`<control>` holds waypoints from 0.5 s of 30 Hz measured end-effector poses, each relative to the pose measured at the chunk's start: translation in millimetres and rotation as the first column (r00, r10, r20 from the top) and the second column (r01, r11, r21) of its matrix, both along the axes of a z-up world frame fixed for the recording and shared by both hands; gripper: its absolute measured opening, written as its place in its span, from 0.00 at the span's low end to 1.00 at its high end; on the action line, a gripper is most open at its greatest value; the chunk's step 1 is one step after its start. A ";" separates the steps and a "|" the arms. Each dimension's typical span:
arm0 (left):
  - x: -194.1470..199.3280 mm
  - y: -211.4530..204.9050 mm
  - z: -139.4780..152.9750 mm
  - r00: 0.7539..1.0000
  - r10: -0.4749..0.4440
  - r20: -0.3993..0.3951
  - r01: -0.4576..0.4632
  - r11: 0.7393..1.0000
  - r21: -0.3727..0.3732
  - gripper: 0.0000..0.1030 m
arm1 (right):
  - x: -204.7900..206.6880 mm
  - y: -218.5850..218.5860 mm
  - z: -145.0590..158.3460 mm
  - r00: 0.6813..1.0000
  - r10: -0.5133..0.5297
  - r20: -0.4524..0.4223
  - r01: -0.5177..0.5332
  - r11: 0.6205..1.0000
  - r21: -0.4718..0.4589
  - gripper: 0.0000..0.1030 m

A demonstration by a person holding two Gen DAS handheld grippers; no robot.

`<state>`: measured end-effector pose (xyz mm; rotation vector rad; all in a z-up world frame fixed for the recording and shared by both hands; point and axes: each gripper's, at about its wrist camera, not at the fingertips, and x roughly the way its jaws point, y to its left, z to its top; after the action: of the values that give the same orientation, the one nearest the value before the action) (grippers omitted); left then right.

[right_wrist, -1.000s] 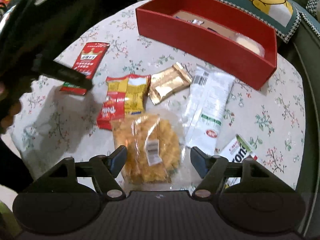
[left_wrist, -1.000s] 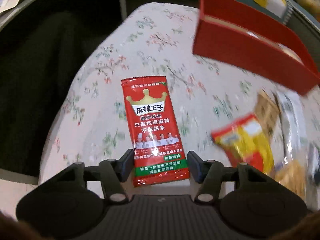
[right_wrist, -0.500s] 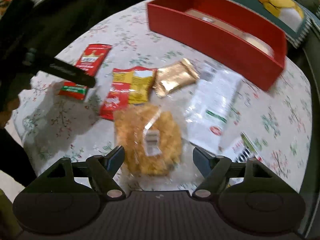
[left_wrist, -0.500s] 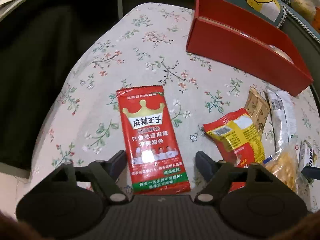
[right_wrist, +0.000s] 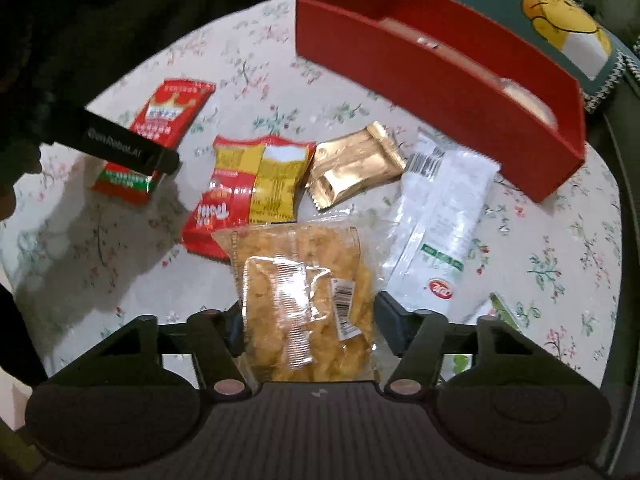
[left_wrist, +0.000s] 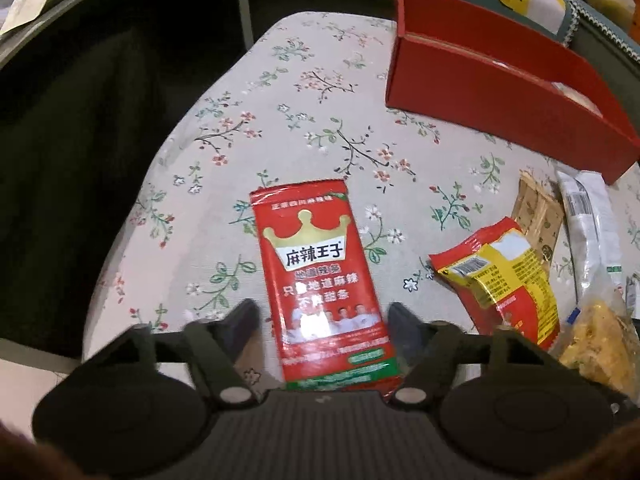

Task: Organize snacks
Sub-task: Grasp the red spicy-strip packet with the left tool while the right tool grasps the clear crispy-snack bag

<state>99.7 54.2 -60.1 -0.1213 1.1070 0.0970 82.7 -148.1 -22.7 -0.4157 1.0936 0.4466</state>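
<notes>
Red spicy-strip packet (left_wrist: 324, 284), gold crown print and a green band at its near end, lies flat on the floral counter (left_wrist: 304, 92). Clear bag of yellow crisps (right_wrist: 308, 304), barcode sticker on top, also flat. Both tools point steeply down. Left tool (left_wrist: 322, 320): jaws closing, red packet's lower half between them, left finger (left_wrist: 240, 320) not yet touching. Right tool (right_wrist: 308, 320): jaws closing on the crisp bag, fingers right at its edges; contact unclear. Red box (right_wrist: 436, 80) sits at the far side.
</notes>
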 end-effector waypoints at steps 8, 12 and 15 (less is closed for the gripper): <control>-17.0 -0.4 7.6 1.000 -0.004 0.002 0.004 1.000 -0.031 0.67 | -13.7 -8.5 20.3 0.997 -0.044 0.064 0.044 0.999 0.009 0.49; -28.4 -7.9 3.1 0.999 -0.040 -0.008 0.040 0.999 0.004 0.72 | -27.4 -11.4 12.4 0.997 -0.047 0.053 0.048 0.999 -0.009 0.50; -31.1 -10.2 1.9 0.999 -0.041 -0.008 0.041 0.999 0.010 0.80 | -34.0 -4.8 4.4 0.998 -0.004 0.058 0.006 0.999 -0.044 0.58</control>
<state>68.6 44.0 -58.1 -0.0886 1.1164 0.0663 48.6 -152.9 -18.4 -0.4618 1.0497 0.4046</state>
